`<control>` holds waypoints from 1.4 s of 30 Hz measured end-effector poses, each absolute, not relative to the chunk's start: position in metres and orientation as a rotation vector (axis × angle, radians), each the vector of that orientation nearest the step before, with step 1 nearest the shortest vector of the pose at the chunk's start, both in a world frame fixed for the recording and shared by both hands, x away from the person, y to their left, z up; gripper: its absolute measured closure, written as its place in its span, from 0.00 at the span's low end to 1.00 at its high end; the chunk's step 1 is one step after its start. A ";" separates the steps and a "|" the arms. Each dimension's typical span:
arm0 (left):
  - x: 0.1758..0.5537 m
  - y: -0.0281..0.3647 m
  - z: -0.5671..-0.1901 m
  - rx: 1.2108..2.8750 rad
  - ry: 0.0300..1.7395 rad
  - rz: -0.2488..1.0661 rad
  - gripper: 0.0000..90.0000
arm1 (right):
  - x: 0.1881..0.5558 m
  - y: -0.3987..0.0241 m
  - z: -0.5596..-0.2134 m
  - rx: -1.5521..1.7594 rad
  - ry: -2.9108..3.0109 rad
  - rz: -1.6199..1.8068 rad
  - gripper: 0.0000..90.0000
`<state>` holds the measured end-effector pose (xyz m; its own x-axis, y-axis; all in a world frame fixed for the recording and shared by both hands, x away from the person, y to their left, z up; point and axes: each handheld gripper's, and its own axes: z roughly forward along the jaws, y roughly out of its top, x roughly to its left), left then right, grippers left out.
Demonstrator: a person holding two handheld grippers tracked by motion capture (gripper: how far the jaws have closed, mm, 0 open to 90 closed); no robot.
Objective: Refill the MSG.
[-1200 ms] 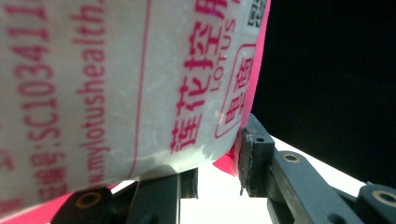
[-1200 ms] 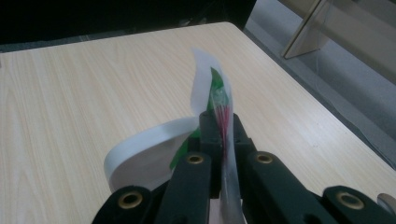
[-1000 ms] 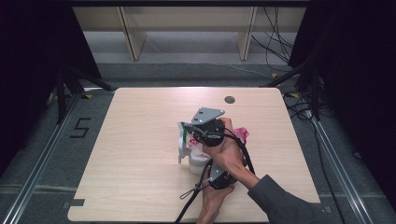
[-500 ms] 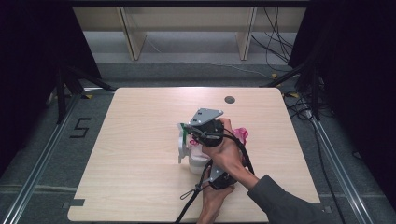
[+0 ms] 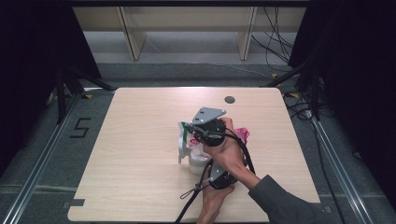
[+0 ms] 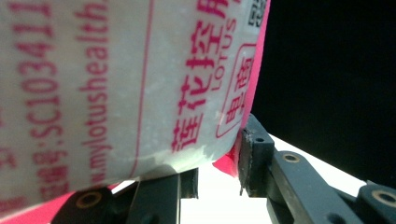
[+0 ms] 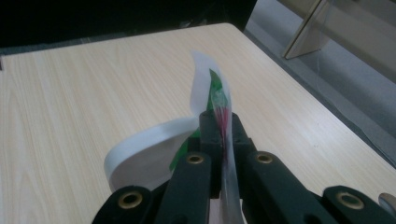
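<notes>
your left gripper (image 5: 219, 175) sat nearest you at the near edge of the wooden table (image 5: 140, 140), its cable trailing toward you. in the left gripper view its black jaws pinched the base of a white plastic cup (image 6: 116, 79) printed with pink lettering, a pink rim showing beneath the cup. in the high view the cup (image 5: 197, 158) stood just right of the table's middle, partly hidden by your hands. just beyond it, your right gripper (image 5: 189, 133) was pressed together on the peeled lid film (image 7: 217, 100), a thin white sheet with green and pink print that stood upright and curled out of the jaws. something pink (image 5: 243, 134) lay beside your right hand. a small dark hole (image 5: 229, 99) marked the table's far edge.
</notes>
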<state>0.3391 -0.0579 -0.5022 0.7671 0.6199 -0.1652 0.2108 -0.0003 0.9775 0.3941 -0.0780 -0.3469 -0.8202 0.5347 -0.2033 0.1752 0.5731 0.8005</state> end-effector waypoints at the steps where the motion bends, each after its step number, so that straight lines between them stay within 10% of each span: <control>1: 0.339 -0.058 -0.502 1.569 0.689 0.363 0.80 | 0.393 -0.077 -0.348 0.595 2.374 1.146 1.00; 7: 0.336 -0.071 -0.502 1.379 0.763 0.301 0.79 | 0.393 -0.077 -0.348 0.575 2.377 1.134 1.00; 13: 0.339 -0.057 -0.502 1.575 0.688 0.378 0.79 | 0.393 -0.077 -0.348 0.589 2.372 1.146 1.00; 16: 0.337 -0.071 -0.502 1.379 0.769 0.309 0.79 | 0.394 -0.077 -0.347 0.587 2.378 1.146 1.00; 32: 0.339 -0.057 -0.501 1.562 0.688 0.385 0.80 | 0.394 -0.076 -0.346 0.588 2.368 1.154 1.00; 36: 0.336 -0.070 -0.502 1.378 0.778 0.315 0.80 | 0.392 -0.075 -0.351 0.592 2.388 1.125 1.00; 39: 0.339 -0.056 -0.501 1.576 0.687 0.384 0.80 | 0.394 -0.077 -0.347 0.567 2.372 1.152 1.00; 42: 0.336 -0.069 -0.501 1.408 0.766 0.320 0.80 | 0.392 -0.076 -0.349 0.574 2.384 1.118 1.00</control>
<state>0.3359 -0.0686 -0.5015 0.7254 0.6249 -0.2886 0.2340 0.1704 0.9572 0.3922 -0.0756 -0.3488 -0.8157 0.5376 -0.2137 0.1793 0.5862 0.7901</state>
